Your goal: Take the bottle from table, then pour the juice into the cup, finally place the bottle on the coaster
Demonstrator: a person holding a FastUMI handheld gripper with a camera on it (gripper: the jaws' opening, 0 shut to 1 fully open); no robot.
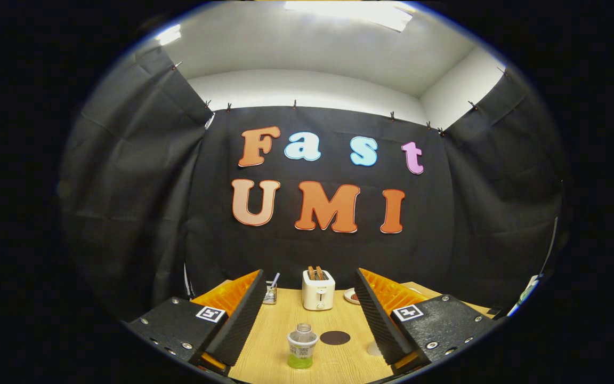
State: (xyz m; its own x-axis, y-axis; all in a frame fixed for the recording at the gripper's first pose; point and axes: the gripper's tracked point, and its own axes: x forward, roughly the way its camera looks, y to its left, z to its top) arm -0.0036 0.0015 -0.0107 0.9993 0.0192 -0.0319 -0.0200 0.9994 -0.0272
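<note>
Level over the table (285, 309), the gripper (307, 320) holds its fingers wide apart around the standing bottle (301, 346)

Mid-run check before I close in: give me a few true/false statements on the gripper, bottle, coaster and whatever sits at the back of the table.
1. The gripper is open, holding nothing. True.
2. The bottle lies on its side. False: it stands upright on the table, between the fingers.
3. The bottle already stands on the coaster. False: the coaster lies bare beside it, and they are apart.
4. A toaster stands beyond the bottle, near the wall. True.
5. The bottle is full to the neck. False: green juice fills only its bottom part.
</note>
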